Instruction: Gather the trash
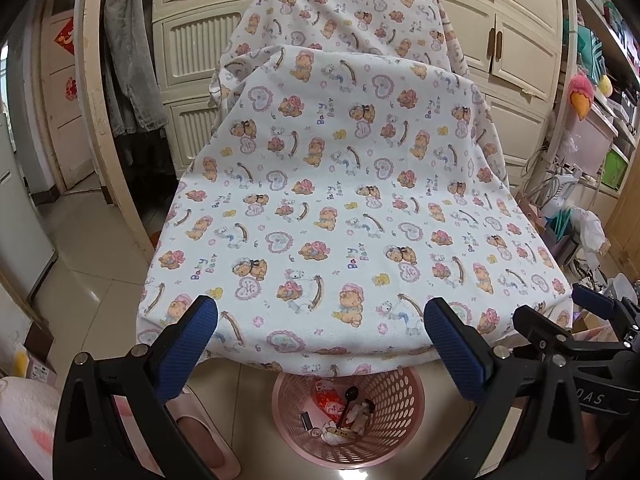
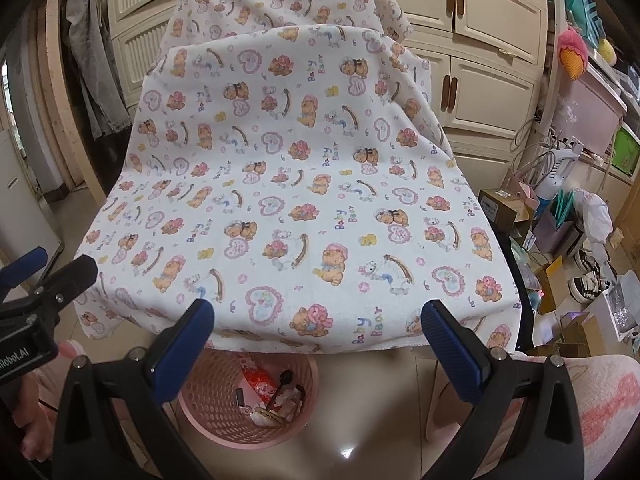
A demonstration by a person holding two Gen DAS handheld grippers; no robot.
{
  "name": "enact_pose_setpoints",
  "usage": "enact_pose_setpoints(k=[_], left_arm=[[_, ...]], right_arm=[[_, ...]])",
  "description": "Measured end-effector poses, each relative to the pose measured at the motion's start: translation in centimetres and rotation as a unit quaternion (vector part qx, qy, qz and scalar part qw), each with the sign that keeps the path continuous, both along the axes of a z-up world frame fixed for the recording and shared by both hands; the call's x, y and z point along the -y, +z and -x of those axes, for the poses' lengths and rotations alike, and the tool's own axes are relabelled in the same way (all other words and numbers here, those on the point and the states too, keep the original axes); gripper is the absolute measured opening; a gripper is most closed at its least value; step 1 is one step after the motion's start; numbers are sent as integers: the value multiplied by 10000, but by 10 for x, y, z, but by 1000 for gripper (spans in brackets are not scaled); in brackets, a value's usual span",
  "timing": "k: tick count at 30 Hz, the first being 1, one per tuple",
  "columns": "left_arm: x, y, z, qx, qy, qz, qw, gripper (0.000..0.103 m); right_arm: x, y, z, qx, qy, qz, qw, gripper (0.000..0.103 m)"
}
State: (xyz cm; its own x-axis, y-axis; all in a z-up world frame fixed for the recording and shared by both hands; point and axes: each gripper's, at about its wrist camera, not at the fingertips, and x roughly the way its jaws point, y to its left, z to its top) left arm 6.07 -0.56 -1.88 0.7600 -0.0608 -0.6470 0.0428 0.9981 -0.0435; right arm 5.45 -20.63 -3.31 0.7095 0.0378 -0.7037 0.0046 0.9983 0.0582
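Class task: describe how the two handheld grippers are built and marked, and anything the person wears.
Both the left gripper and right gripper have black angular plastic arms with silver rivets, ending in blue fingers with a ribbed, textured face. White lettering shows on the bodies: "RoboT.AI" on the left one in the right view, and letters ending "DAS" on the right one in the left view. The clothing is pink and white fuzzy fabric.
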Motion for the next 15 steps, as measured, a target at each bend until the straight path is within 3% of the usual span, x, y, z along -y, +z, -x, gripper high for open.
enact_pose_setpoints(k=[15], left_arm=[[3, -4, -1, -31, -3, -120, 9999, 102]], right_arm=[[-2, -3, -2, -93, 26, 32, 9999, 103]])
